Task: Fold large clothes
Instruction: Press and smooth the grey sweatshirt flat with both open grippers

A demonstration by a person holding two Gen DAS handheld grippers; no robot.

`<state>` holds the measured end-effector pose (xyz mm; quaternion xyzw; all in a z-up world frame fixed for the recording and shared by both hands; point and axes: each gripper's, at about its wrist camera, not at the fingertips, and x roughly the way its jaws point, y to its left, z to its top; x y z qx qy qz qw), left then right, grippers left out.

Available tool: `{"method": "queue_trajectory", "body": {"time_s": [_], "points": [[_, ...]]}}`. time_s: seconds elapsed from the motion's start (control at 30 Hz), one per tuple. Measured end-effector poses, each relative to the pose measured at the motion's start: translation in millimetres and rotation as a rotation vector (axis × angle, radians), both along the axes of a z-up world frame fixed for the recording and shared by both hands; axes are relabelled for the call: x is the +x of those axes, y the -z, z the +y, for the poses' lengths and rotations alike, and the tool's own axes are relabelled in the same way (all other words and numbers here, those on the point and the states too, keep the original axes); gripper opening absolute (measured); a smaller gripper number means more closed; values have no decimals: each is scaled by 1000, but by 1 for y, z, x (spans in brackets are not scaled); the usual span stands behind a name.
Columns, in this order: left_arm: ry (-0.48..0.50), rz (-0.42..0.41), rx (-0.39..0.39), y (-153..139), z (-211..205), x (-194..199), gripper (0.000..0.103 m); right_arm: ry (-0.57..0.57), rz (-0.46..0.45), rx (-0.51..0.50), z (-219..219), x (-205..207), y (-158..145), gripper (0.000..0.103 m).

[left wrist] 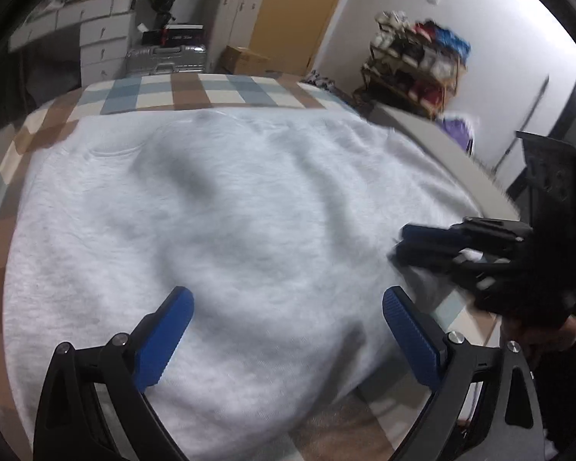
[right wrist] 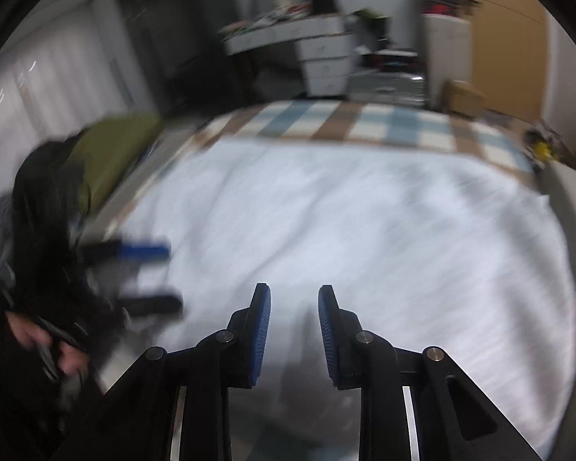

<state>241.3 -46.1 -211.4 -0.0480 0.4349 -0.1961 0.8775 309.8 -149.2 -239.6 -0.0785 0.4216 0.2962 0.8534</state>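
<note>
A large light grey garment (left wrist: 219, 223) lies spread over the checked bedspread (left wrist: 188, 92); it also fills the right wrist view (right wrist: 364, 238). My left gripper (left wrist: 288, 299) is wide open and empty, low over the garment's near edge. My right gripper (right wrist: 294, 299) is open with a narrow gap, nothing between the pads, above the garment's near right part. In the left wrist view the right gripper (left wrist: 403, 242) shows at the garment's right edge. In the right wrist view the left gripper (right wrist: 169, 272) shows blurred at the left.
The bed's checked cover (right wrist: 384, 123) reaches the far edge. White drawers (left wrist: 103, 42), a silver suitcase (left wrist: 165, 59) and a cardboard box (left wrist: 242, 59) stand beyond the bed. A loaded shelf rack (left wrist: 414, 65) stands at the right. A green pillow (right wrist: 111, 150) lies at the left.
</note>
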Motion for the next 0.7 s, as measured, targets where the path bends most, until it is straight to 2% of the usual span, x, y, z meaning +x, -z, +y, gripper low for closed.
{"method": "queue_trajectory", "body": {"time_s": [0.03, 0.07, 0.13, 0.2, 0.23, 0.3, 0.33, 0.4, 0.43, 0.47, 0.5, 0.53, 0.57, 0.63, 0.7], "points": [[9, 24, 81, 10, -10, 1, 96, 20, 4, 2, 0, -1, 15, 25], [12, 62, 131, 23, -15, 6, 99, 45, -5, 67, -8, -2, 20, 25], [1, 46, 107, 29, -12, 7, 102, 77, 68, 158, -21, 2, 21, 26], [5, 69, 123, 26, -12, 9, 102, 104, 116, 193, -33, 6, 12, 20], [-10, 87, 121, 21, -10, 8, 101, 126, 95, 200, -44, 4, 3, 20], [-12, 75, 92, 6, -3, 1, 99, 202, 1, 179, -69, -2, -14, 25], [-16, 40, 84, -2, 2, -3, 99, 248, -25, 154, -80, -6, -17, 25], [-58, 10, 117, -5, 13, -5, 99, 324, -26, 119, -101, -7, -11, 25], [-76, 36, 131, 2, 19, -1, 99, 374, 8, 82, -112, -4, 2, 25], [-97, 99, 130, 18, 29, 7, 99, 400, 46, 49, -116, 1, 14, 24], [-107, 128, 114, 28, 36, 11, 99, 395, 51, 61, -123, 0, 28, 21], [-109, 75, 89, 29, 42, 9, 99, 383, 20, 67, -126, -6, 28, 21], [-98, 83, 98, 30, 42, 9, 99, 376, 12, 51, -125, -8, 27, 21], [-109, 88, 128, 25, 42, 6, 99, 387, 30, 43, -125, -13, 21, 21], [-125, 70, 79, 14, 54, -3, 97, 391, 34, 97, -127, -16, 9, 25]]}}
